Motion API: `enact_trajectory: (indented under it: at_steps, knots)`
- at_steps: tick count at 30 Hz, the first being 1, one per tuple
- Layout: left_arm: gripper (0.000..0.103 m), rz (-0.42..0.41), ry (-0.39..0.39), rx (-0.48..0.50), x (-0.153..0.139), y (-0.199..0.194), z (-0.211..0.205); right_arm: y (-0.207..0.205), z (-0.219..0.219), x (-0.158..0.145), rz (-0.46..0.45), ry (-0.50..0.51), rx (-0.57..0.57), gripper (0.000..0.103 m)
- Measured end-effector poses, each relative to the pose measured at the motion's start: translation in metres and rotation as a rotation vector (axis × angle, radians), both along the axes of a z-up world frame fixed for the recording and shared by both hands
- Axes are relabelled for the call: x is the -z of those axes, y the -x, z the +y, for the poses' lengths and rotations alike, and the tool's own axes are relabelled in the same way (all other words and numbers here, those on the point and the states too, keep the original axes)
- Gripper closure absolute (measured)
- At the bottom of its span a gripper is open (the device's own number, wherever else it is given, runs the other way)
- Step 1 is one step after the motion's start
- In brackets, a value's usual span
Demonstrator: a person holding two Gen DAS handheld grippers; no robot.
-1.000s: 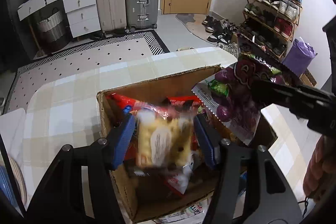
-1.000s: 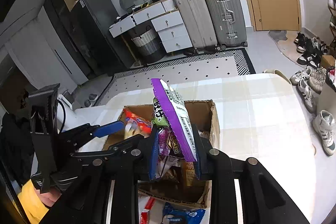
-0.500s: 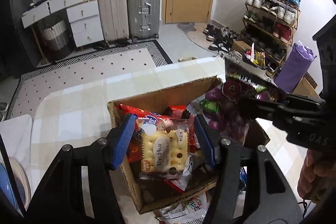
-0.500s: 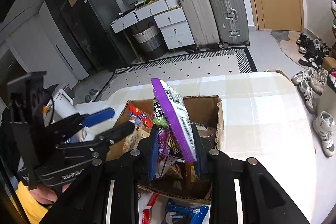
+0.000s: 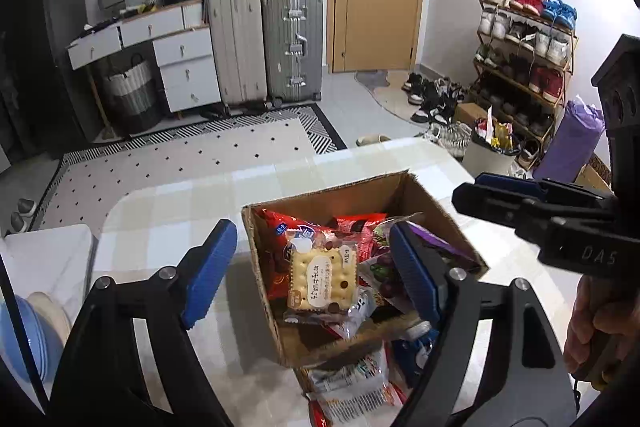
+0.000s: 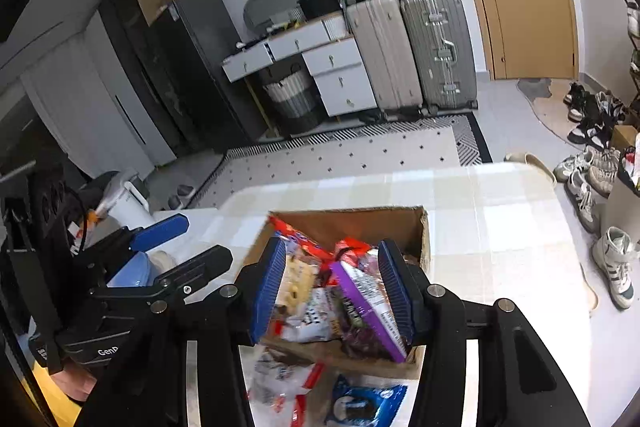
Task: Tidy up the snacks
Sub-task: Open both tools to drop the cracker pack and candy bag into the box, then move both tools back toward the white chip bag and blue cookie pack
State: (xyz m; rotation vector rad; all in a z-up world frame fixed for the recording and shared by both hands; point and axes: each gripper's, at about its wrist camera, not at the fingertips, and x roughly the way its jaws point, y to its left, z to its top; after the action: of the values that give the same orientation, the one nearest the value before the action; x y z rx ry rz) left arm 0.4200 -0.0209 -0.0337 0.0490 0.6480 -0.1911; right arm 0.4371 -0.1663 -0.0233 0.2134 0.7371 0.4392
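Nearest the lens, the left gripper [image 5: 312, 271] has its jaws opening, with nothing pressed between them — the cracker packet [image 5: 322, 277] lies loose on the pile in the cardboard box [image 5: 328, 197], evidently dropped there for sorting. The right gripper [image 6: 332, 287] is opening too; the purple snack bag [image 6: 368, 301] sits tilted in the box below, apparently free of the pads. More packets [image 6: 360, 403] wait on the checked table [image 6: 500, 211] — partly cut off by the fingers, labels unreadable.
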Motion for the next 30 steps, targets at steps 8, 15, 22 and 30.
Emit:
enact_trajectory:
  at_steps: [8,15,22,30]
  knots:
    - [0.023,-0.104,-0.046,-0.002,-0.062,0.073,0.000,0.061,0.001,-0.061,-0.110,-0.015,-0.016,0.038]
    - [0.017,-0.212,-0.034,-0.012,-0.129,0.146,-0.001,0.135,-0.001,-0.117,-0.290,-0.029,-0.008,0.027]
    - [0.001,-0.451,-0.052,-0.150,-0.187,0.240,0.012,0.213,-0.013,-0.159,-0.425,-0.081,-0.010,0.012]
    - [0.001,-0.445,-0.011,-0.145,-0.206,0.314,0.019,0.282,-0.024,-0.153,-0.499,-0.053,0.013,0.001]
